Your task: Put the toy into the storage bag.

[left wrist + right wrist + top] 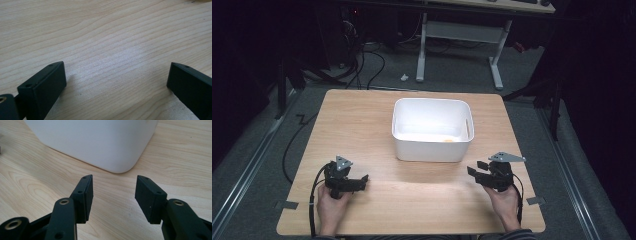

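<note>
From up high, a white tub [432, 129] sits mid-table [362, 120] between the two grippers, something small and orange [448, 140] inside; left gripper [116, 75] is spread over bare wood; right gripper [113, 192] is spread, facing the tub's corner; it looks light, stiff, smooth; grab the rim.

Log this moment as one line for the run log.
left gripper: open, empty | right gripper: open, empty | bin: mid-table, small orange thing inside
</note>
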Motion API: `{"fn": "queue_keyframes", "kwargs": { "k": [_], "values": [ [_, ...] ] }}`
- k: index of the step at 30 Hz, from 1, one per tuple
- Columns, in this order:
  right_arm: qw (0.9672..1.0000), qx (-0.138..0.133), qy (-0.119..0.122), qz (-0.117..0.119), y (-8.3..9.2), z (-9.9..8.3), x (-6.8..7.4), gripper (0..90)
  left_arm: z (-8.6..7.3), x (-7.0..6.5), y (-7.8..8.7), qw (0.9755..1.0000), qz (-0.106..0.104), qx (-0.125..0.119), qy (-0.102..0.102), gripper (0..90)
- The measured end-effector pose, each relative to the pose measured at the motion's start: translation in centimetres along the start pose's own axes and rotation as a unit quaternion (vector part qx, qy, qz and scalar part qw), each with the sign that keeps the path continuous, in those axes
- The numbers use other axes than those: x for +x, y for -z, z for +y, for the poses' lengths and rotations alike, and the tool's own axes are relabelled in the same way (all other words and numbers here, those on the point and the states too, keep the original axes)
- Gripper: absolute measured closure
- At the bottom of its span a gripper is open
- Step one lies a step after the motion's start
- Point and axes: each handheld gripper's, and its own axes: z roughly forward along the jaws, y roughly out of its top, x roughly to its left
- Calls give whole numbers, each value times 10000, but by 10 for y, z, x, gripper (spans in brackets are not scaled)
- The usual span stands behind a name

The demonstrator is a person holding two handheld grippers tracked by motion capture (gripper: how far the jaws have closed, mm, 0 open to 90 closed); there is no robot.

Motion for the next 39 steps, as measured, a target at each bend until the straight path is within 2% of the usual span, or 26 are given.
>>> {"fn": "queue_keyframes", "kwargs": {
  "k": [4, 7, 20, 23, 30, 33, 39],
  "values": [
    [10000, 30, 9, -17, -4, -2, 1, 478, 0, 0, 0, 10000, -1, -1, 1, 26],
    [9999, 13, 30, -151, -7, -5, 3, 455, 0, 0, 0, 10000, -1, -1, 1, 26],
    [9998, 30, 14, -215, -22, -13, 4, 429, 0, 0, 0, 10000, -6, -5, 5, 27],
    [9993, -60, 120, -336, -26, -17, 5, 426, 0, 0, 0, 10000, -5, -5, 6, 27],
    [9991, 57, 60, -411, -36, -24, 5, 416, 0, 0, 0, 10000, -5, -5, 4, 27],
    [9984, 107, 126, -544, -39, -24, 4, 411, 0, 0, 0, 10000, -5, -4, 4, 27],
    [9975, 179, 78, -677, -42, -27, 0, 403, 0, 0, 0, 10000, -5, -4, 4, 27]
  ]
}}
